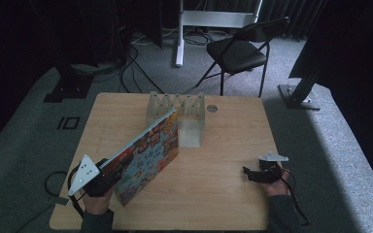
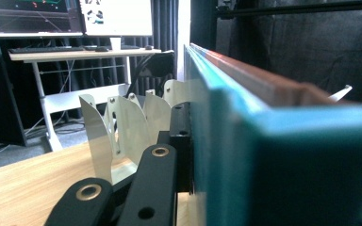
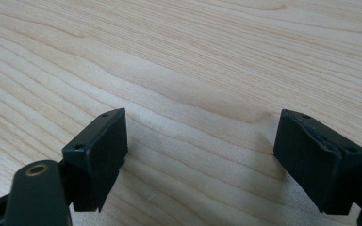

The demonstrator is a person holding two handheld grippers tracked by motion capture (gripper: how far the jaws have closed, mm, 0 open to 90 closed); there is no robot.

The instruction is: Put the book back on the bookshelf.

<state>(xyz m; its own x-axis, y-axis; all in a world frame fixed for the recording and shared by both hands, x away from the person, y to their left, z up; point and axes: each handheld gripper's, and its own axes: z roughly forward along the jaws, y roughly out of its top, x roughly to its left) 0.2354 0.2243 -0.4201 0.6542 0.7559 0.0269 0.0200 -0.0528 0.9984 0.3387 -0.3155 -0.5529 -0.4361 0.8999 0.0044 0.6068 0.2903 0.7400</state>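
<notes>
One picture book stands tilted at eight o'clock on the table, clamped in the left gripper; its cover writing is too small to read. One clear rack sits at twelve o'clock. One right gripper, at four o'clock, gapes wide and holds nothing.

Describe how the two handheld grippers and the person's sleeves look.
The left gripper and the right gripper are black, each topped by a pale grey three-cornered plate with small holes. Black cables trail from both. The jaws are flat black blocks on arms with brass-coloured rivets. Both sleeves are dark grey.
</notes>
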